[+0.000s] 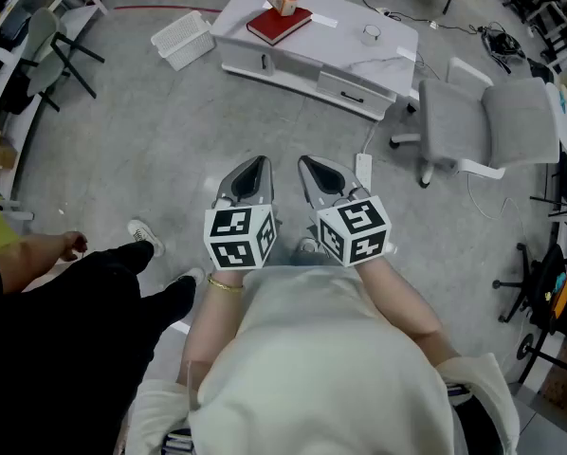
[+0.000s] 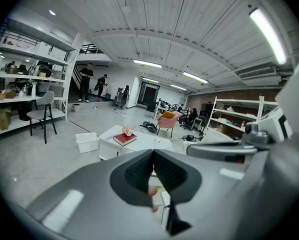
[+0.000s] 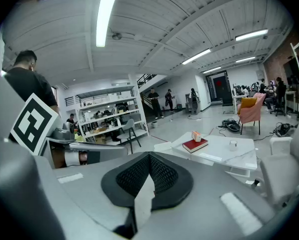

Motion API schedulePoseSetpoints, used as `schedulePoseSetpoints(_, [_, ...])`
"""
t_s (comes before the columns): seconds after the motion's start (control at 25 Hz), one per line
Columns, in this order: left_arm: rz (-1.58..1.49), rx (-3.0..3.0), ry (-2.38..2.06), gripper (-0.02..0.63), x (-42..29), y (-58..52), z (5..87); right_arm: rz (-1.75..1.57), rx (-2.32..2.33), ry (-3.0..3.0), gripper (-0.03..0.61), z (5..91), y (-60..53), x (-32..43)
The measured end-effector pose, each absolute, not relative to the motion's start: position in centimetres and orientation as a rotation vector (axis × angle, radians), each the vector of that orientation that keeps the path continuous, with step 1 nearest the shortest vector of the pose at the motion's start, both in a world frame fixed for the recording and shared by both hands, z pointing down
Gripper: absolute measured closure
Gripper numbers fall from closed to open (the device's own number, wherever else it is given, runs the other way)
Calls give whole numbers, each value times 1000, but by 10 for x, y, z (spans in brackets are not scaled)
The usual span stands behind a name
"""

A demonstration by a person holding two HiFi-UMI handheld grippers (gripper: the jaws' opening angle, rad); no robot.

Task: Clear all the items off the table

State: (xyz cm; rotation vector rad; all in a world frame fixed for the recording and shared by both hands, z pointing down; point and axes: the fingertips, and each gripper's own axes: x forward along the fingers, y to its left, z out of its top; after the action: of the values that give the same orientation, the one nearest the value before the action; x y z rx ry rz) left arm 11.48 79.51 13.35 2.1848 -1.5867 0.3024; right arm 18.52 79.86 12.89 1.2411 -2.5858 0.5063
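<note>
A low white table (image 1: 390, 57) stands far ahead across the floor. On it lie a red book (image 1: 279, 25) with a small orange box (image 1: 282, 0) on top, a white strip (image 1: 323, 20) and a small glass cup (image 1: 372, 34). My left gripper (image 1: 257, 165) and right gripper (image 1: 309, 165) are held side by side close to my body, well short of the table, both shut with nothing in them. The left gripper view shows the shut jaws (image 2: 153, 155) below the book (image 2: 124, 139). The right gripper view shows its jaws (image 3: 149, 160) shut, with the book (image 3: 195, 144) and cup (image 3: 233, 145) beyond.
A white basket (image 1: 182, 38) sits on the floor left of the table. A grey chair (image 1: 492, 121) stands to the right, with a power strip (image 1: 363, 169) and cables on the floor near it. A person in black (image 1: 75, 292) stands close on my left. Shelves line the left wall.
</note>
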Motion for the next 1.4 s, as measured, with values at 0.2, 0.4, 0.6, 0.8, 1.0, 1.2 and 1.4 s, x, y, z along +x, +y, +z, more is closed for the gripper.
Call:
schedulePoseSetpoints(0.2, [309, 2197, -1585, 604, 116, 796, 130, 497, 1241, -2579, 581, 129, 801, 187])
schedulePoseSetpoints(0.4, [307, 2193, -1591, 604, 108, 791, 127, 502, 1245, -2569, 581, 128, 793, 180])
schedulePoseSetpoints(0.6, [325, 2215, -1564, 604, 96, 785, 127, 512, 1273, -2612, 581, 120, 785, 163])
schedulePoseSetpoints(0.8, [333, 2226, -1542, 604, 86, 769, 129, 551, 1330, -2595, 581, 122, 769, 157])
schedulePoseSetpoints(1.0, [335, 2235, -1520, 604, 80, 749, 130, 602, 1373, -2575, 581, 126, 748, 157])
schedulePoseSetpoints(1.2, [351, 2255, -1488, 604, 74, 728, 133, 650, 1394, -2562, 581, 128, 725, 149])
schedulePoseSetpoints(1.4, [369, 2271, -1459, 604, 63, 706, 135, 648, 1409, -2548, 581, 129, 706, 133])
